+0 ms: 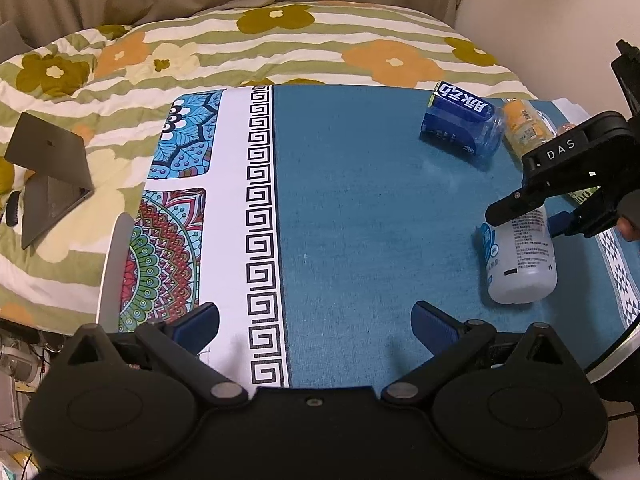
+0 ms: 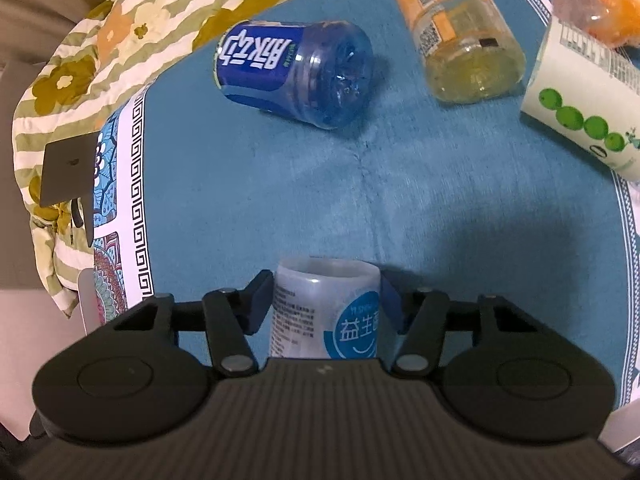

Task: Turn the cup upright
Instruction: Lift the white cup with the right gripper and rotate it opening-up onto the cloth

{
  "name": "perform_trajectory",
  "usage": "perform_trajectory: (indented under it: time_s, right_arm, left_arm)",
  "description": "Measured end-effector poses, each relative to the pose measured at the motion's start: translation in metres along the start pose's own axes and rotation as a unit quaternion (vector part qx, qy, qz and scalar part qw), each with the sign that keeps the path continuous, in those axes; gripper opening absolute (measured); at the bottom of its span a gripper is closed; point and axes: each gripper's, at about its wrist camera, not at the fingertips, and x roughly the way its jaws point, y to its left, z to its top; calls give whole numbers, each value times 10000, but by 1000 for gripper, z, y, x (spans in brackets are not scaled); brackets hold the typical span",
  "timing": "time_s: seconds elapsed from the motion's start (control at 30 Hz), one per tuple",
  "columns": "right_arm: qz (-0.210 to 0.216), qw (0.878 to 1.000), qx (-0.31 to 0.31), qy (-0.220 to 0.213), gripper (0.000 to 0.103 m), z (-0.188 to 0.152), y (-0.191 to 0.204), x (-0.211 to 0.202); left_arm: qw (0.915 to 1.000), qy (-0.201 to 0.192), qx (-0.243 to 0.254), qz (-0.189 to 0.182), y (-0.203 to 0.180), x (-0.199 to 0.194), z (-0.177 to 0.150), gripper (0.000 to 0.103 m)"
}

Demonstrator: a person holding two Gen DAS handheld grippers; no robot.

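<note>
A white cup-like bottle with a blue round label (image 2: pixel 326 312) sits between the fingers of my right gripper (image 2: pixel 326 300), which is shut on it. In the left wrist view the same white cup (image 1: pixel 520 260) lies on its side on the blue tablecloth (image 1: pixel 360 208), with my right gripper (image 1: pixel 532 216) clamped on its far end. My left gripper (image 1: pixel 316 320) is open and empty, low over the cloth near the front edge.
A blue cut bottle cup (image 2: pixel 296 72) lies on its side at the back. A yellow cup (image 2: pixel 460 32), a white cup with green dots (image 2: pixel 588 108) and an orange packet (image 2: pixel 596 4) lie at the right. A laptop (image 1: pixel 52 176) rests on the flowered quilt at left.
</note>
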Motion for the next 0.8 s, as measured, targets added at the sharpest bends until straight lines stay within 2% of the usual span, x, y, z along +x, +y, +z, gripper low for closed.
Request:
perform_trajectory:
  time_s: [0.17,0.27,0.33,0.43,0.57,0.63,0.7,0.8]
  right_arm:
    - [44,9995,-116,-304,68,-4,5,-18]
    - [78,9960,-321,-834,68,-12,10,-43]
    - [47,9894,-544,-1343,68,-22,13,-58]
    - [-129,9753,-760,-2071,68,-40,15,-65]
    - [-307,9537,-898,-2854,68,-62,16,-53]
    - [-389,9401,-991,-3238,68,-70,18,-46]
    - [-570,9216,-1237,-3634,68,-77,23,-40]
    - [-756,9009,-1527,-3992,68,-85,26,-26]
  left_arm:
    - [10000,-41,-17,-36,0,-3,4,103]
    - [9999,-130,-23,-28,0,-9,7,103]
    - [9998,-190,-41,-12,1,-12,9,103]
    - [9996,-256,-102,-2,3,-14,11,103]
    - [9994,-316,-146,17,5,-16,9,103]
    - [9993,-343,-125,38,4,-15,7,103]
    - [9993,-354,-99,49,3,-14,4,103]
    - [9994,-344,-44,71,1,-11,-2,103]
